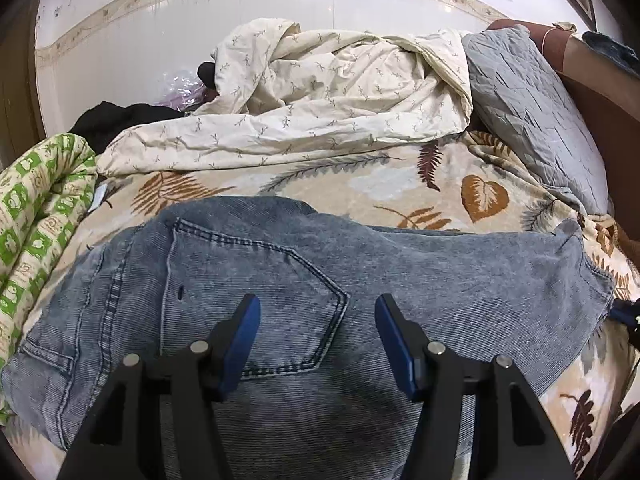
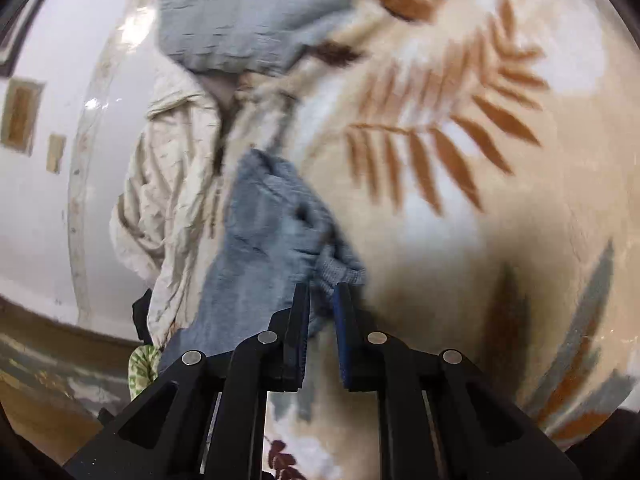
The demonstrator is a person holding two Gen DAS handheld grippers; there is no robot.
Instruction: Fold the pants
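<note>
Blue-grey denim pants (image 1: 304, 280) lie spread across the leaf-print bed cover (image 1: 360, 176), back pocket up. My left gripper (image 1: 318, 312) is open and empty, just above the pants near the pocket. My right gripper (image 2: 323, 294) is shut on a bunched edge of the pants (image 2: 272, 232), at their right end. The right gripper's tip shows at the far right of the left wrist view (image 1: 626, 314). The right wrist view is blurred.
A crumpled cream duvet (image 1: 320, 92) and a grey quilted pillow (image 1: 532, 112) lie at the back of the bed. A green patterned quilt (image 1: 36, 216) is rolled at the left. Dark clothes (image 1: 116, 120) lie behind it. A white tiled wall (image 1: 200, 20) stands beyond.
</note>
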